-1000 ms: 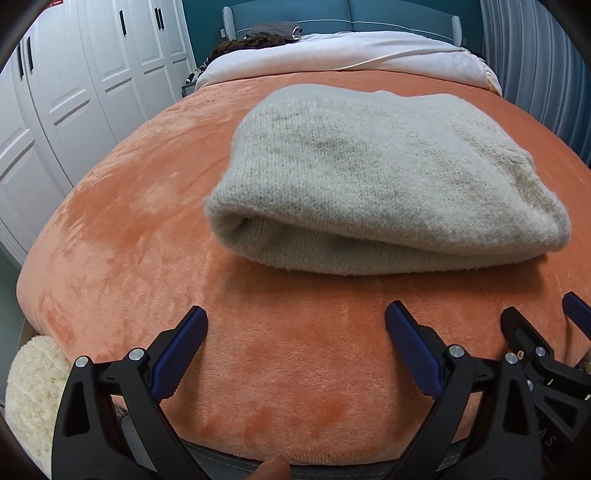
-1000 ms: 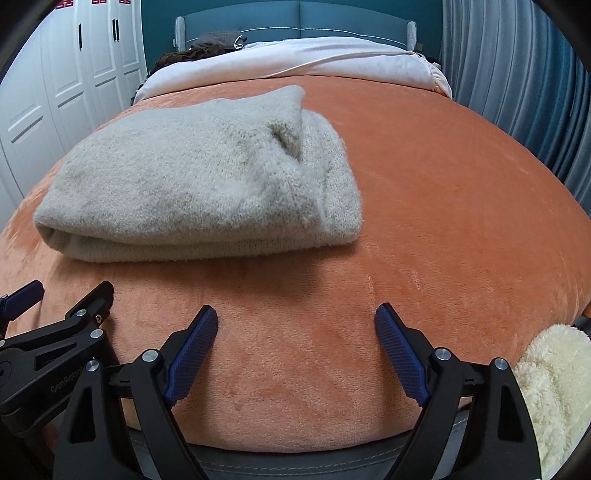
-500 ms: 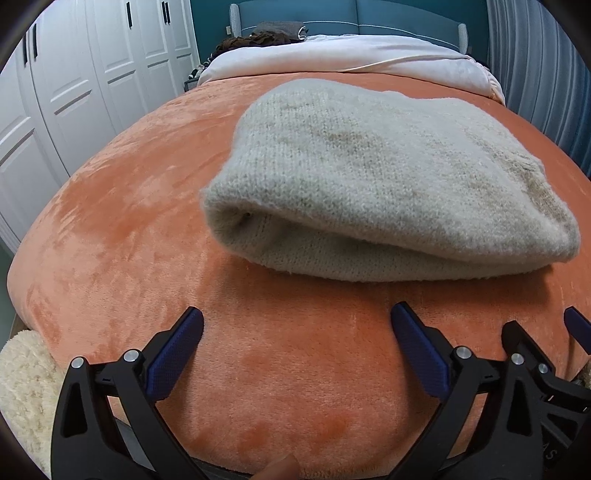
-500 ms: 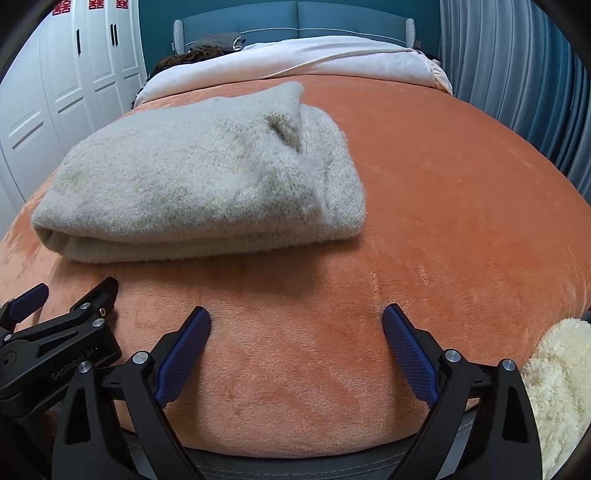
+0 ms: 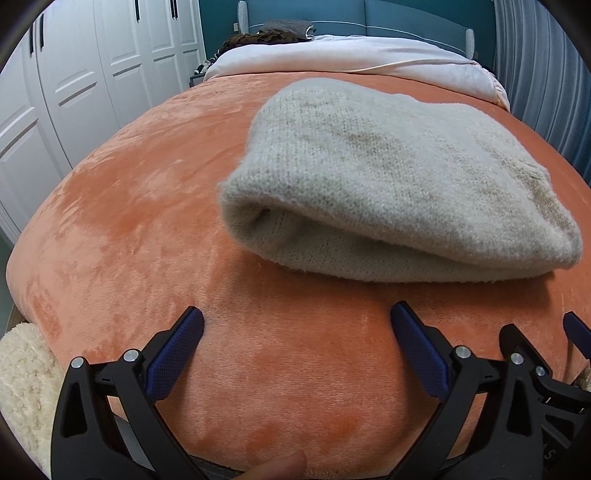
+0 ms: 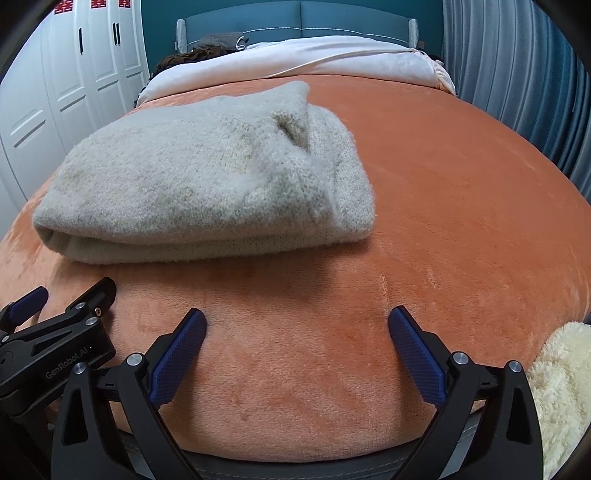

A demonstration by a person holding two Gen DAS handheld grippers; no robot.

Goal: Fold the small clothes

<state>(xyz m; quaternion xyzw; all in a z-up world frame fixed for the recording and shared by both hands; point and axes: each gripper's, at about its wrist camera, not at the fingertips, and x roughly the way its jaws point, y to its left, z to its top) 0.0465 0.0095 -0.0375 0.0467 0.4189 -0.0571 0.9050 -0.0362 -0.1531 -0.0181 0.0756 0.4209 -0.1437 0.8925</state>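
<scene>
A grey-beige knitted garment (image 5: 388, 184) lies folded in a thick bundle on the orange blanket (image 5: 129, 221); in the right wrist view the same garment (image 6: 207, 177) sits up and to the left. My left gripper (image 5: 297, 325) hovers over bare blanket in front of the bundle, jaws wide apart with nothing between them. My right gripper (image 6: 297, 325) stands beside it, near the bed's front edge, its jaws still opening and empty. Each gripper shows at the edge of the other's view.
A white quilt (image 5: 351, 55) and dark clothes (image 5: 266, 35) lie at the head of the bed by the blue headboard. White wardrobe doors (image 5: 74, 74) line the left side and a grey curtain (image 6: 517, 74) the right. A cream fluffy rug (image 6: 561, 387) lies below the bed's front edge.
The right gripper's jaws have spread a little wider. The left gripper has edged slightly closer to the folded garment. The garment has not moved.
</scene>
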